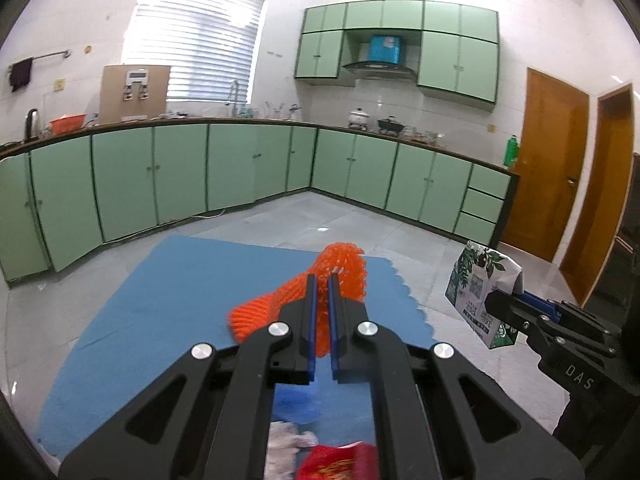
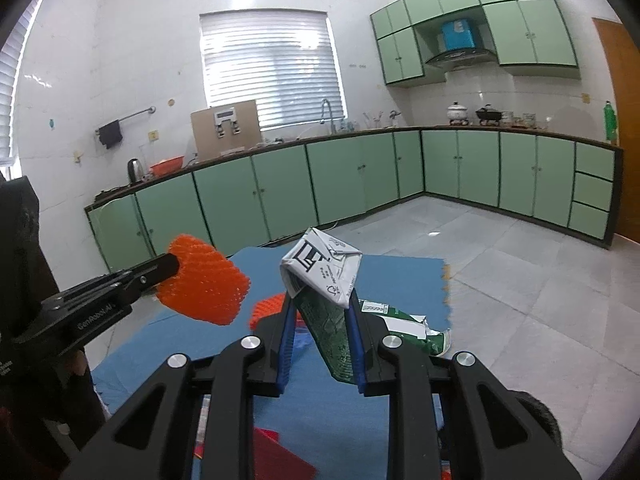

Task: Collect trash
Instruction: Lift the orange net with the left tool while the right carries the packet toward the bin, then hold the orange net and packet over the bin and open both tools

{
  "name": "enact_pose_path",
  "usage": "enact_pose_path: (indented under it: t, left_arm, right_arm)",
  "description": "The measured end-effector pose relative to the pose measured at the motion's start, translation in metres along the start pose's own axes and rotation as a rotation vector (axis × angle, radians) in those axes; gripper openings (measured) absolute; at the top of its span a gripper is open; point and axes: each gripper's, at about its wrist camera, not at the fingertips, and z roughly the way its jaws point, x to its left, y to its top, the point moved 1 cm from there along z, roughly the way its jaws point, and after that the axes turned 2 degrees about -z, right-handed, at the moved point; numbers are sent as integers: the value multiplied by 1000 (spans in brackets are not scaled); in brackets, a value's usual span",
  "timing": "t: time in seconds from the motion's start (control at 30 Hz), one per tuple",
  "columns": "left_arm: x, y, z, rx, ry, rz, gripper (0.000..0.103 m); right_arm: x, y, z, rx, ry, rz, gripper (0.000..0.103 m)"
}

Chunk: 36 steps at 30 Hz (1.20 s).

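The left gripper is clamped nearly flat on an orange foam net, held above the blue mat; the net's long axis runs forward past the fingertips. The right gripper is closed partway on a crushed carton, also above the mat, its long axis running along the fingers. No bin is visible, so the direction of deposit cannot be told. More trash lies on the mat: a green wrapper nearer the right gripper; a red packet below the left gripper.
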Motion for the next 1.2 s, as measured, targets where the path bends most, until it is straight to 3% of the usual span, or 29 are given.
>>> enact_pose_path:
  t: [0.73, 1.2]
  left_arm:
    - [-152, -35, 52, 73, -287, 83, 4]
    - [-226, -79, 91, 156, -399, 131, 4]
  right_arm:
    - [-117, -27, -76, -6, -246, 105, 24]
    - [-176, -54, -90, 34, -333, 155, 24]
